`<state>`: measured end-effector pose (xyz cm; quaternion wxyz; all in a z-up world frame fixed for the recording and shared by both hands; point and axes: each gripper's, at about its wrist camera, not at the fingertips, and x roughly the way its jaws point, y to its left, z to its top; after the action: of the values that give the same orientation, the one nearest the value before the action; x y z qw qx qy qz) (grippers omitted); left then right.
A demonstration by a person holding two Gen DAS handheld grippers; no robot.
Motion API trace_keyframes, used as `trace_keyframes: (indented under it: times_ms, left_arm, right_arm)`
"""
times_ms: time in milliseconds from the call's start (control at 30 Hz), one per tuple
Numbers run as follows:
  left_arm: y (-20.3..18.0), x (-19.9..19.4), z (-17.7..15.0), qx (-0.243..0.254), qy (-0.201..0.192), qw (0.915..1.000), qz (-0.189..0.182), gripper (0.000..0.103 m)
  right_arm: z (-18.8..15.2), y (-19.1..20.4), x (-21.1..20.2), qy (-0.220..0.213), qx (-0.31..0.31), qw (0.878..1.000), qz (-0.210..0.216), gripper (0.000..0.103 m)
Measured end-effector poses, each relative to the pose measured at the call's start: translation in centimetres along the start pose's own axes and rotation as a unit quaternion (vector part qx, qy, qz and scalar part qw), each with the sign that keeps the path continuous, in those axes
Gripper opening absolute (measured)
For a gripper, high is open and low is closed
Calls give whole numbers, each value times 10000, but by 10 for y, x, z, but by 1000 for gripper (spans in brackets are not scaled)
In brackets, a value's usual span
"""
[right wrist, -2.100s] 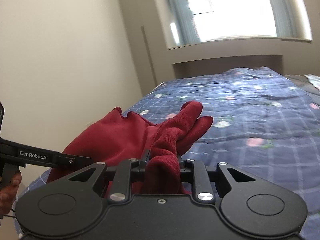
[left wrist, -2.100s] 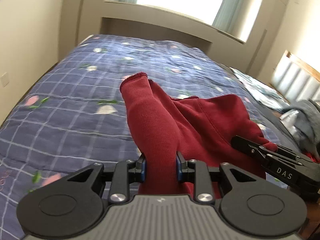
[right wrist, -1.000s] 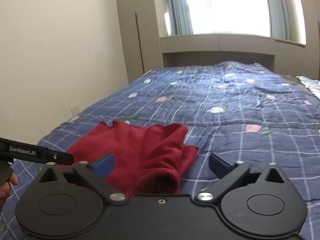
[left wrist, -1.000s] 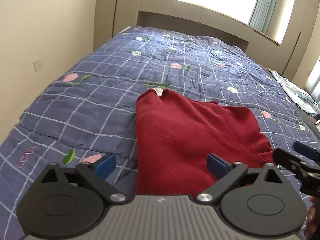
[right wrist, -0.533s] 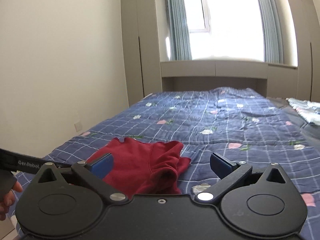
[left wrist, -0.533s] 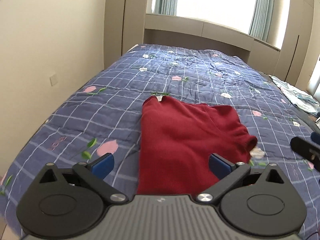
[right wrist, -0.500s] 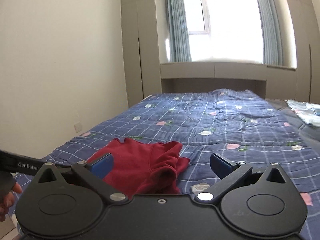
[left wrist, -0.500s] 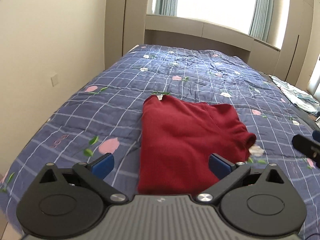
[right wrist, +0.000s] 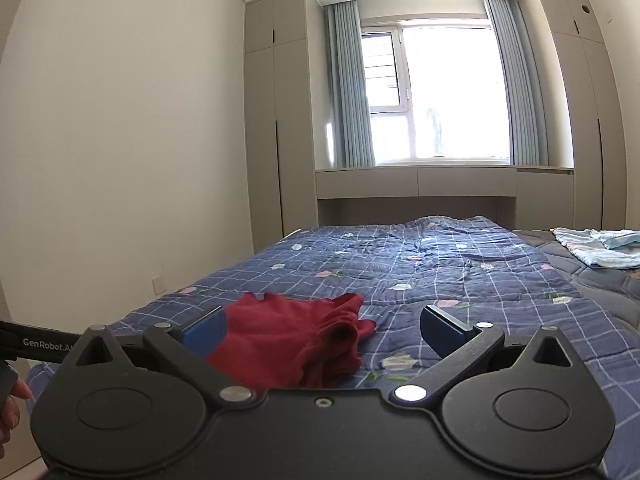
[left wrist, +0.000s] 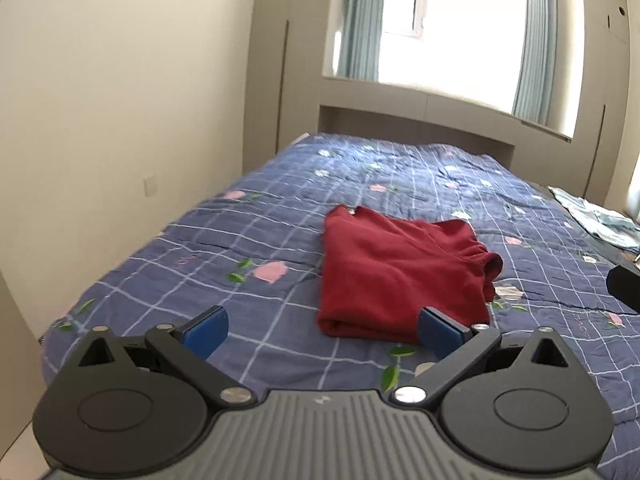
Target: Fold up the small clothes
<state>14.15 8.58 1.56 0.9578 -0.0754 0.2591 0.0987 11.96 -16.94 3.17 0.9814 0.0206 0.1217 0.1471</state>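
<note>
We hold both grippers back from the bed (left wrist: 280, 216), and neither touches anything: the left gripper (left wrist: 322, 328) has its jaws spread wide apart, and the right gripper (right wrist: 322, 328) likewise, with nothing between the blue pads of either. The red garment (left wrist: 400, 272) lies folded into a rough rectangle on the blue checked quilt, near the foot edge of the bed and somewhat toward its left side, its near edge a thick doubled fold. The right side looks less tidy, with a cuff or hem bunched and sticking out toward the right edge. We judge the fold of this piece to be essentially done. Next we would either tuck that loose bunch flat or turn to another item; pale clothes (right wrist: 596, 252) lie well apart at the far right corner.
</note>
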Motion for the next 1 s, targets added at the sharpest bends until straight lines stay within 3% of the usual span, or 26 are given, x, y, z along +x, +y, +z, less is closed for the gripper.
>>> trace_keyframes:
  times_ms: [133,267,533,1000]
  left_arm:
    - [6,-10,-10,-124,-61,9998,105,103]
    - [10,-17,-22,-235,-165,9996,-19,103]
    - [7,-35,-40,111,-308,9994,-119,103]
    - [11,-47,-65,-43,-191,9998,-19,103]
  right_arm:
    - [-10,6,-9,137,-14,9999,-17,102]
    - [-19,9,-20,91,76,9999,-126,102]
    - [-41,15,-47,144,185,9984,-514,102]
    - [-49,17,-57,86,139,9985,-528,103]
